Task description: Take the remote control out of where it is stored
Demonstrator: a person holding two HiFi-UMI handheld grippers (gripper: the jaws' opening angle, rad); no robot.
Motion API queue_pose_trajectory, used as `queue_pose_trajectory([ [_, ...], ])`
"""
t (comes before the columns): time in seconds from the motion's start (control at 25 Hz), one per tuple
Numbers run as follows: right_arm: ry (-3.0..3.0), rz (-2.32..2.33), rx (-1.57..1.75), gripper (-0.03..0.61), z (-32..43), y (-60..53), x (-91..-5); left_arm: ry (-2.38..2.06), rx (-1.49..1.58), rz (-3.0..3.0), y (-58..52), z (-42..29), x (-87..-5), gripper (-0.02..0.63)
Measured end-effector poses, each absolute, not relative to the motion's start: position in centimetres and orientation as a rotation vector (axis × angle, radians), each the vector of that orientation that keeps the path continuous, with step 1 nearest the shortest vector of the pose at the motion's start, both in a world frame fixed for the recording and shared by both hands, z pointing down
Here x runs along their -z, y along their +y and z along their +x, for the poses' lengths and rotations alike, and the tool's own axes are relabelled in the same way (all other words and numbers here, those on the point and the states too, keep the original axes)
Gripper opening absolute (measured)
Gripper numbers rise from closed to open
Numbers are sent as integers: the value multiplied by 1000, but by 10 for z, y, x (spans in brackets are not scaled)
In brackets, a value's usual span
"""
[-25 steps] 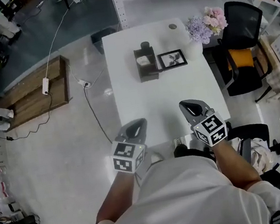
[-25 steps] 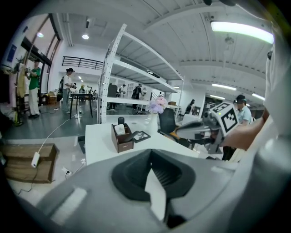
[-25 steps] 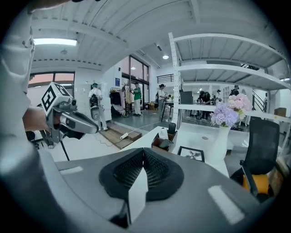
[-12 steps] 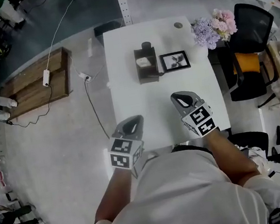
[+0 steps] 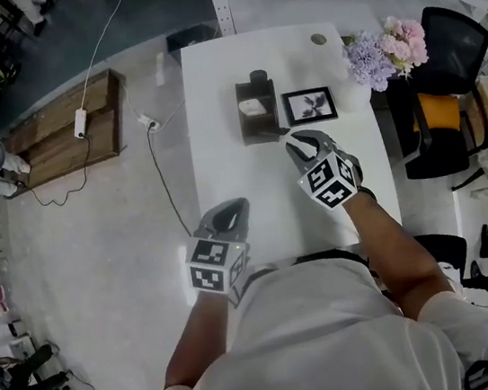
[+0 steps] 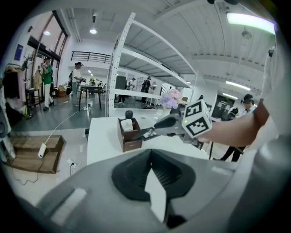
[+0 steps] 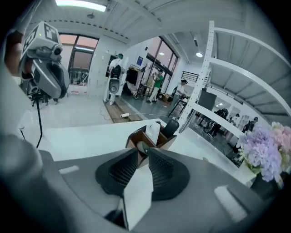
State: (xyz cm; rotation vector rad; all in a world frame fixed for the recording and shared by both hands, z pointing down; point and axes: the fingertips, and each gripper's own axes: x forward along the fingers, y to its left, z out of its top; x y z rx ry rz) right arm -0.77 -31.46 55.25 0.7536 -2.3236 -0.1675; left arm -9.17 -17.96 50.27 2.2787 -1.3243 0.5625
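In the head view, the right gripper [image 5: 298,142] is reaching toward the near right corner of the brown holder [image 5: 259,126] on the white table [image 5: 248,189], where the white remote control [image 5: 253,106] is standing. In the left gripper view, the left gripper [image 6: 150,153] is showing closed, empty jaws. In the right gripper view, the jaws are sitting partly apart, having just been opening, with nothing between them.

A dark brown wooden storage box [image 5: 260,131], open-topped, stands upright on the white table [image 5: 224,183], towards its far half. The white, flat remote control [image 5: 253,106] stands on end inside it, top edge protruding above the rim.
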Motion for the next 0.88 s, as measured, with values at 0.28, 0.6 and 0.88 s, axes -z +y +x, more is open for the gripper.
queue_pose_trajectory([
  [0.28, -2228, 629, 325, 113, -26, -333, -570, -1319, -565, 2246, -180, -94, -509, 3],
  [0.6, -2105, 536, 503, 109, -37, -342, -583, -1335, -555, 2226, -178, -98, -512, 3],
  [0.88, -2122, 534, 492, 83, -41, -339, -576, -1344, -550, 2229, -174, -103, -510, 3],
])
